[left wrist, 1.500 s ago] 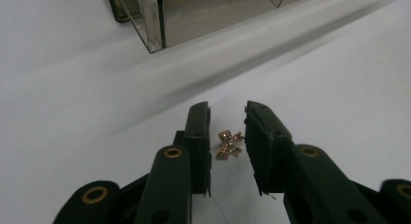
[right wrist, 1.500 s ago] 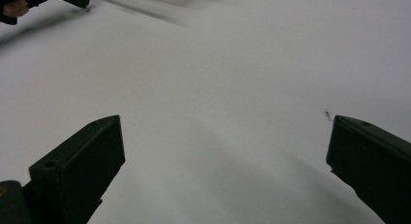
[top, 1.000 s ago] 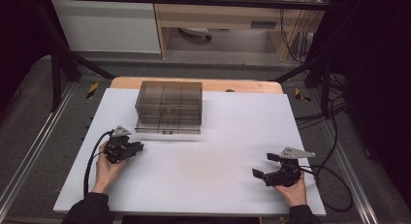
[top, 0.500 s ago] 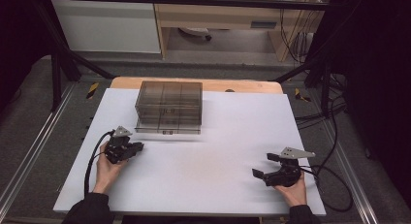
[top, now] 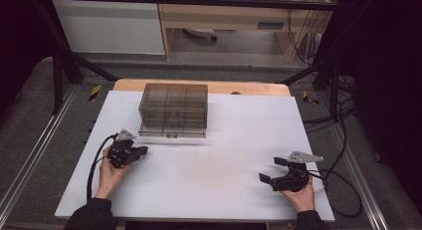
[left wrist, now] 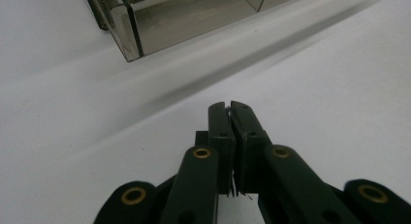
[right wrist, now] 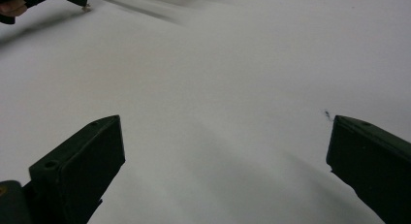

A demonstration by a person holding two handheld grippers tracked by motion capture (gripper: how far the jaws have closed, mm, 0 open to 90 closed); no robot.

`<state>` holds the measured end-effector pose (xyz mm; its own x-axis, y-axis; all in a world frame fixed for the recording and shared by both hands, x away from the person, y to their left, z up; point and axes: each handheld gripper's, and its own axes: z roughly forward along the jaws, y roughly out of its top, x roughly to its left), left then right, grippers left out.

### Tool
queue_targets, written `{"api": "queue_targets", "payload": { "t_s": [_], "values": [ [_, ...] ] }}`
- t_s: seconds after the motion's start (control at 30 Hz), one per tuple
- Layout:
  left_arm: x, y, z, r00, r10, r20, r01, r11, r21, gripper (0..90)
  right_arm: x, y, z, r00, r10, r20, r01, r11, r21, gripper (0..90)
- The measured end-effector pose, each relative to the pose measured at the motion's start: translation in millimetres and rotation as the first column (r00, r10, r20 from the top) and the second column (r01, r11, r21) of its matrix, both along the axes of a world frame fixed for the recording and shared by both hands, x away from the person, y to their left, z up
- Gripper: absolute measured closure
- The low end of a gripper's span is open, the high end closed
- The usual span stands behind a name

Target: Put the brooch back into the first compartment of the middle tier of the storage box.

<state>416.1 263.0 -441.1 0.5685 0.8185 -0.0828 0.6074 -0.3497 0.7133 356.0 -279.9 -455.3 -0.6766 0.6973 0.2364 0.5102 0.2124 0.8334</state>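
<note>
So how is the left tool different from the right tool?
The left tool has its jaws pressed shut, while the right tool has its jaws spread wide open. The left tool sits close to the smoky plastic box; the right tool sits far from it. Both are black, hand-held, empty, and over the white table.

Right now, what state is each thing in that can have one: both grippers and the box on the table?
Left gripper: shut, jaws pressed together, nothing large between them, low over the white table.
Right gripper: open, jaws wide apart, empty, near the table's right front.
Smoky transparent box: upright at the far side of the table, untouched by either gripper; whether its lid is latched cannot be told.
</note>
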Motion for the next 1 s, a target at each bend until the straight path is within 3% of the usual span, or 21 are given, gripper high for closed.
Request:
{"api": "queue_targets", "payload": {
  "t_s": [0.47,1.0],
  "values": [
    [-1.4,-2.3,0.8,0.9999,0.009,0.006,-0.009,0.9999,0.012,88.8,0.1,-0.1,0.0,1.0000,0.000,-0.001,0.000,1.000,-0.001,0.5],
    [-5.5,1.4,7.9,0.9996,0.017,0.023,-0.016,0.9996,-0.025,88.9,0.1,0.0,-0.1,1.0000,0.001,-0.002,-0.001,1.000,-0.001,0.5]
  ]
}}
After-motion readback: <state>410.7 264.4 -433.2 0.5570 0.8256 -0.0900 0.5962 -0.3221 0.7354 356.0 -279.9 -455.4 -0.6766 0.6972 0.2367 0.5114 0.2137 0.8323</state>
